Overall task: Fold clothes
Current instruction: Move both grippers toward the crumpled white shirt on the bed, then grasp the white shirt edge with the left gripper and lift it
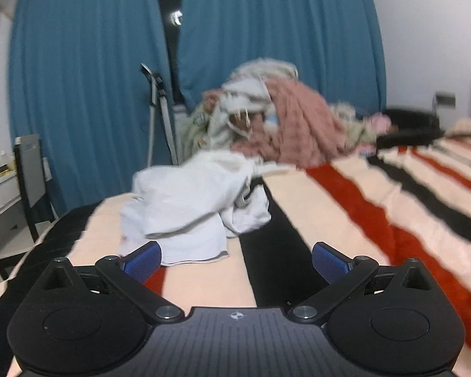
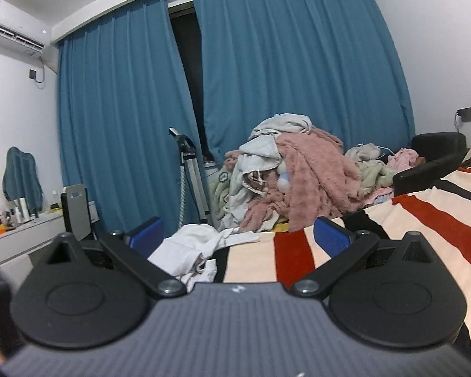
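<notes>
Blue curtains [image 2: 125, 119] fill the upper frame in both views. A striped blanket [image 1: 376, 207] spreads across the lower right. A clothes heap [image 2: 301, 176] sits at centre, behind the blanket. A crumpled white garment [image 1: 188, 207] lies on the blanket, centre-left. The left gripper [image 1: 237, 259] hovers just before it, fingers apart, empty; the right gripper [image 2: 238, 235] likewise gapes, holding nothing.

Crumpled white garment [image 1: 188, 201] on striped blanket [image 1: 345, 207]
</notes>
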`<state>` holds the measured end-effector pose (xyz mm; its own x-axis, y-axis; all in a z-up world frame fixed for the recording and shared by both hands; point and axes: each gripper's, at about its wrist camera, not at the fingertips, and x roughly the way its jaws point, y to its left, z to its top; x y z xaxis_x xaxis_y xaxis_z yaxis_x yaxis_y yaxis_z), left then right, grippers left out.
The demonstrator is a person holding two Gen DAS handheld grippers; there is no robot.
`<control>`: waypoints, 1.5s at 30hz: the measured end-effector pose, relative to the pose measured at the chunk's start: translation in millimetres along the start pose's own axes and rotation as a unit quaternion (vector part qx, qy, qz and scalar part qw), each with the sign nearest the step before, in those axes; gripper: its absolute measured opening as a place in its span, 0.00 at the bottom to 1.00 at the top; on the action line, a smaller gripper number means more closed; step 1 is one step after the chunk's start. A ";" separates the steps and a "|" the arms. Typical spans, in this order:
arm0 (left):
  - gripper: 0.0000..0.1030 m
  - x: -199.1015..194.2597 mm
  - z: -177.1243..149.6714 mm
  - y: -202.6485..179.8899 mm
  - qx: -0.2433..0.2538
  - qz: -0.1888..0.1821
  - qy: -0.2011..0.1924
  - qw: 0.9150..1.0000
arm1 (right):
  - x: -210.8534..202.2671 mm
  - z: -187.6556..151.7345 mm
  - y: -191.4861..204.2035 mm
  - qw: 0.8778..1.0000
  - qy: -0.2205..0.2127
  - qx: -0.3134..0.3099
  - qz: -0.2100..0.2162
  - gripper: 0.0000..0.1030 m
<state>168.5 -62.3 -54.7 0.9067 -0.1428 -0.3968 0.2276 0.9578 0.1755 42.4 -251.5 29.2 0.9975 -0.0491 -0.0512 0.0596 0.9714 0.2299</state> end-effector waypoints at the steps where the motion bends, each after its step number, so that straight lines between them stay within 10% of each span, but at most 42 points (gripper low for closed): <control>1: 1.00 20.5 3.0 -1.6 0.007 0.001 0.009 1.000 | 3.1 -3.1 -2.4 1.000 0.002 0.006 0.001 1.00; 11: 0.82 198.7 38.5 3.4 0.002 0.070 0.030 0.997 | 66.1 -50.9 -25.8 0.999 0.037 0.027 -0.011 1.00; 13: 0.68 224.6 40.9 9.4 0.012 0.082 0.035 0.996 | 80.4 -62.9 -30.9 0.998 0.053 0.041 -0.010 1.00; 16: 0.19 249.1 43.6 22.9 0.033 0.082 0.045 0.995 | 96.7 -81.4 -33.9 0.994 0.087 0.060 -0.009 1.00; 20: 0.05 236.3 52.5 45.8 0.030 0.052 0.019 0.998 | 103.6 -97.1 -27.8 0.992 0.107 0.062 -0.005 1.00; 31: 0.04 34.5 74.6 80.3 -0.039 -0.037 -0.044 0.998 | 67.5 -85.0 1.4 0.999 0.051 0.005 0.002 1.00; 45: 0.04 -161.7 -14.5 72.0 -0.100 -0.123 -0.092 0.983 | 0.1 -88.5 90.2 0.990 0.081 -0.084 0.082 1.00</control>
<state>33.1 33.4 9.1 0.8864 -0.4010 -0.2312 0.3900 0.9161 -0.0935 44.4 -143.4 -36.1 0.9732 0.1367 -0.1847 -0.1232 0.9889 0.0830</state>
